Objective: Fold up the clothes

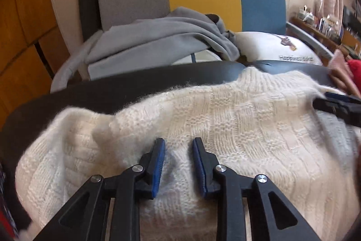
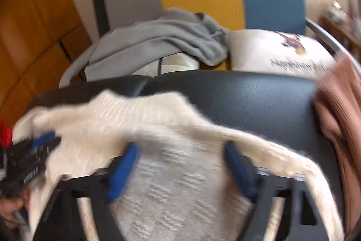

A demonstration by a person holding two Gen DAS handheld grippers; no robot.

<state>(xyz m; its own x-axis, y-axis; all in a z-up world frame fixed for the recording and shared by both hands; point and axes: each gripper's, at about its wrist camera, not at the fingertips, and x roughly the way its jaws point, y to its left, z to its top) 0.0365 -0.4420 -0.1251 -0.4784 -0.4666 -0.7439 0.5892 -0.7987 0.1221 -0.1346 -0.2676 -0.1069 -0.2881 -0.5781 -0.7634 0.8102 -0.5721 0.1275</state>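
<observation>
Black cushion [image 2: 259, 101] carries the white sweater [image 1: 225, 119]; left gripper [image 1: 178, 162] and right gripper [image 2: 180, 164], both parted and empty, risk snagging loose knit.

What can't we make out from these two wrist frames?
- Cream sweater: its near part runs off the bottom of both views; the right wrist view is motion-blurred.
- Right gripper: blurred, contact with the knit unclear.
- Pillow lettering: unreadable in both views.
- Brown garment: cut off by the right edge.
- Shelf items: too small.
</observation>
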